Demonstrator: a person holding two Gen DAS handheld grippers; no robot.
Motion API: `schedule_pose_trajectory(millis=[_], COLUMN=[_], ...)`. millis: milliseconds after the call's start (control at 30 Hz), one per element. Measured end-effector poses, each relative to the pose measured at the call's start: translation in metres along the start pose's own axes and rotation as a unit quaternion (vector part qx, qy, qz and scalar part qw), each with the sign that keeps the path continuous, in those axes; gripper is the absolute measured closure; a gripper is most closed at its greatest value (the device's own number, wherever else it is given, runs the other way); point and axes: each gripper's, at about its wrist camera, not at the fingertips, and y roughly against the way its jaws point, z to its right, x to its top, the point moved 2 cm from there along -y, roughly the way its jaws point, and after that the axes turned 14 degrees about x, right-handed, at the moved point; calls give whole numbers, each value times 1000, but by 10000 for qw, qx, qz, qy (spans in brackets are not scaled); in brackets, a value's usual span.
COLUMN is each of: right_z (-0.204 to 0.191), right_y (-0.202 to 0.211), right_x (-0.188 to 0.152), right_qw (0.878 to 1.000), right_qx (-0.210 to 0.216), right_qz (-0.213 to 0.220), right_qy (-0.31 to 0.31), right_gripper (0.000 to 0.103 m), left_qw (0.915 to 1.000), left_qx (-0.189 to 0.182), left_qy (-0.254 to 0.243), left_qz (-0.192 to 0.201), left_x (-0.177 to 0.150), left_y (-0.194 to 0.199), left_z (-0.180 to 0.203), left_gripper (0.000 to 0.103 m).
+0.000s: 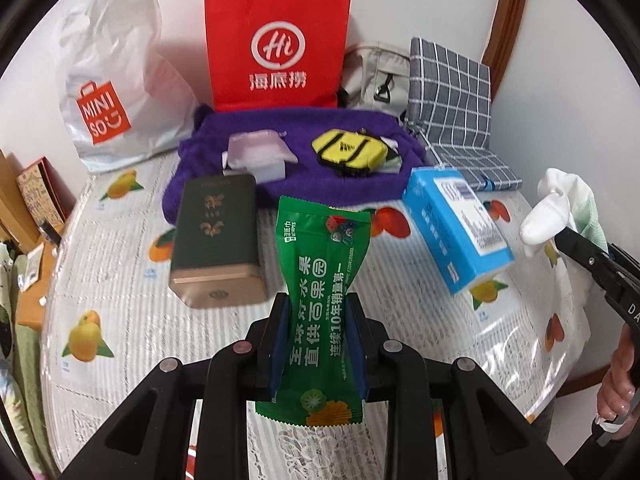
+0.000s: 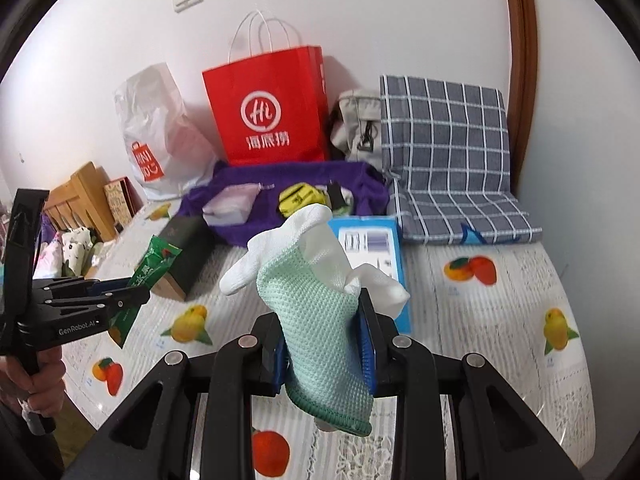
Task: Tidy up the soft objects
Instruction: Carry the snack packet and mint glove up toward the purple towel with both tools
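Observation:
My left gripper (image 1: 318,308) is shut on a green wet-wipes packet (image 1: 320,280) and holds it above the table; the gripper also shows in the right wrist view (image 2: 132,300). My right gripper (image 2: 324,320) is shut on a mint-green and white glove (image 2: 316,308), held above the table; the glove shows at the right edge of the left wrist view (image 1: 560,212). A purple towel (image 1: 296,184) lies at the back with a pale pouch (image 1: 256,152) and a yellow pouch (image 1: 350,152) on it.
A dark green tin (image 1: 216,240) and a blue box (image 1: 456,224) stand on the fruit-print tablecloth (image 1: 120,280). A red paper bag (image 1: 276,44), a white Miniso bag (image 1: 112,88), a grey bag (image 1: 376,76) and a checked cushion (image 1: 452,100) line the wall.

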Motion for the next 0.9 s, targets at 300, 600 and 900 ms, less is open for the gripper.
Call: schedule_pose_trajectory(millis=[300, 600, 900], right_z=[2, 7, 10], right_y=[-2, -18, -48], right_x=[38, 70, 101], right_qw=[9999, 9996, 9991], right_qx=[66, 129, 285], right_qz=[122, 201, 169], right_qy=[69, 130, 247], right_gripper=[74, 74, 74], left_qw=[9994, 9980, 9961], left_qx=[58, 132, 247], left_qy=[260, 530, 745], left_qz=[205, 312, 396], left_x=[32, 68, 102], left_y=[6, 1, -12], left_z=[-9, -21, -35], left_gripper=[77, 77, 77])
